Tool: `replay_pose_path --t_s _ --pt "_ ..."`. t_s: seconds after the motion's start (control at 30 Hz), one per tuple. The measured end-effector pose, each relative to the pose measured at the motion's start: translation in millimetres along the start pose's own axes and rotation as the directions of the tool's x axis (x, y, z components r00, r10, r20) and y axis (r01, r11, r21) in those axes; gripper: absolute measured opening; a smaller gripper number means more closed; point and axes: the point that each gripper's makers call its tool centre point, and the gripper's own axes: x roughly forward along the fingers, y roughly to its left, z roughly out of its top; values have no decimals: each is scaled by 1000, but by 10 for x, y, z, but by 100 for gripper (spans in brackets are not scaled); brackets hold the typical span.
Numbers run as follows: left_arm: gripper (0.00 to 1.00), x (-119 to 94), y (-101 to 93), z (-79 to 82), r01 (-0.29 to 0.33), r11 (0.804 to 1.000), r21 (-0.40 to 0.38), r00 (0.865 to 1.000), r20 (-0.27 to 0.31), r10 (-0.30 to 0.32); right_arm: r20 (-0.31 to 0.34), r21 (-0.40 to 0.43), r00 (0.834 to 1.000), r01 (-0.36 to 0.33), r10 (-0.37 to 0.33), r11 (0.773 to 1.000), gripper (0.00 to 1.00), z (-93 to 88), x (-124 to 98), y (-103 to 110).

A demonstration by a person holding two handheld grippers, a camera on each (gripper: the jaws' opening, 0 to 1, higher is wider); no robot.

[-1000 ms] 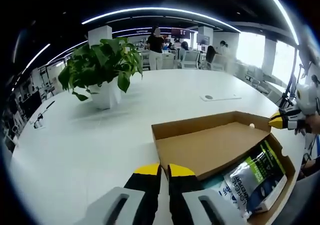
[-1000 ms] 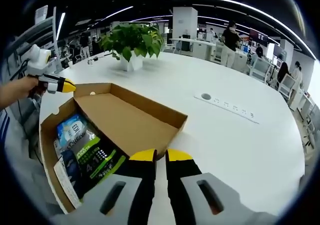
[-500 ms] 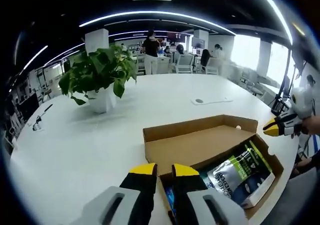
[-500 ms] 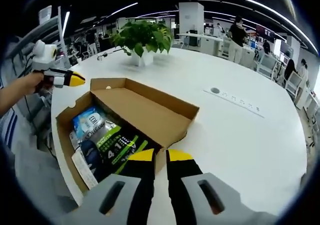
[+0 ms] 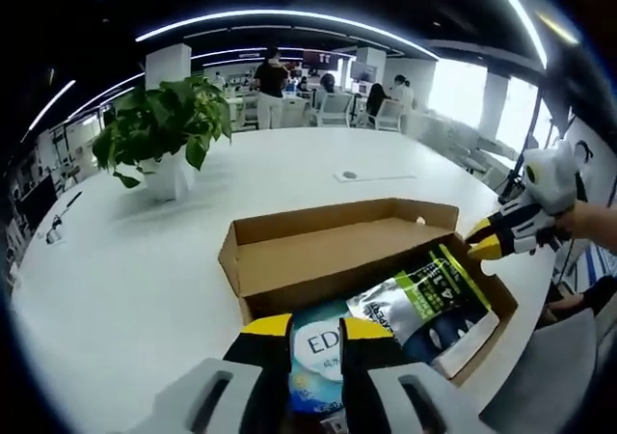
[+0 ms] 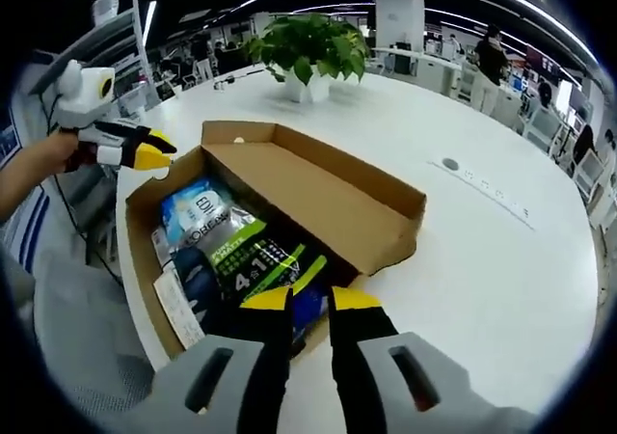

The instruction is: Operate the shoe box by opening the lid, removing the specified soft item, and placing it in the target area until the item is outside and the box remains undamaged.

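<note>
The brown cardboard shoe box stands open on the white table, its lid folded back. Inside lie a green, black and silver soft pack, a blue and white soft pack and a dark item. My left gripper hovers open over the blue and white pack, holding nothing. My right gripper hangs open above the green pack, at the box's opposite side. The blue pack lies beyond it. Each gripper appears across the box in the other's view: right gripper, left gripper.
A potted green plant stands on the table beyond the box. A flat socket plate sits in the tabletop. A grey chair back is near the table edge. People and desks fill the far room.
Both grippers have come in closer over the box, so the packs inside show more fully. Both pairs of jaws have spread a little. The box and lid have stayed put.
</note>
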Motion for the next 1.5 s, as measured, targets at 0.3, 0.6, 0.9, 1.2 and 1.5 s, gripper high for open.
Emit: replay_pose_path --t_s 0.3,0.6,0.9,1.2,1.5 --pt "19 72 -229 -192 49 999 -9 998 -37 -49 -74 -35 997 -18 16 999 16 36 166 26" --pt "19 124 -322 -319 83 996 -24 994 -65 -85 -140 -11 990 1 -2 1000 16 41 291 41" --pt "21 147 -354 -395 111 993 -45 989 -89 -114 -196 25 980 -12 16 1000 18 -18 410 120" --pt "22 136 -294 -520 110 991 -76 986 -121 -119 -224 13 974 -41 43 999 17 -126 492 192" --pt "21 205 -350 -580 142 979 -149 978 -133 -162 -205 27 977 -50 54 998 16 -134 525 201"
